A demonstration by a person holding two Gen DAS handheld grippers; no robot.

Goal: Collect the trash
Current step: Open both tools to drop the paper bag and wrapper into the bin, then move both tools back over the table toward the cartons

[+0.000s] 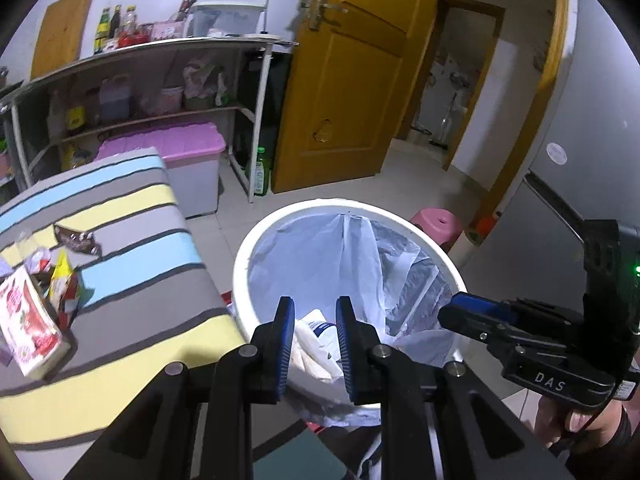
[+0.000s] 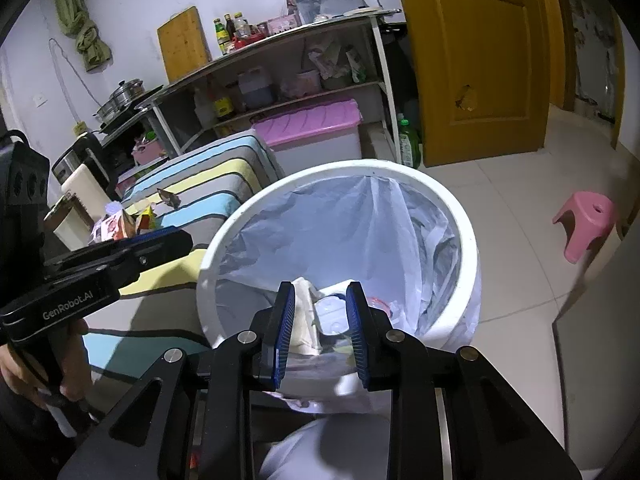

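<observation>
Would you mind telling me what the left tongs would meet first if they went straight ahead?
Probably the crumpled white wrappers lying inside the lined trash bin; the left tongs are open and empty, though depth is unclear.

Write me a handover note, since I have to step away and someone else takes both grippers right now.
Left gripper: open, holding nothing, above the near rim of the white trash bin.
Right gripper: open, holding nothing, also over the bin's near rim.
Done: some paper and plastic trash already lies at the bottom of the bin liner.
Left: wrappers and a red-and-white packet sit on the striped cloth-covered table, to the bin's left; a dark wrapper lies farther back on it. Pick these up and drop them in.
</observation>
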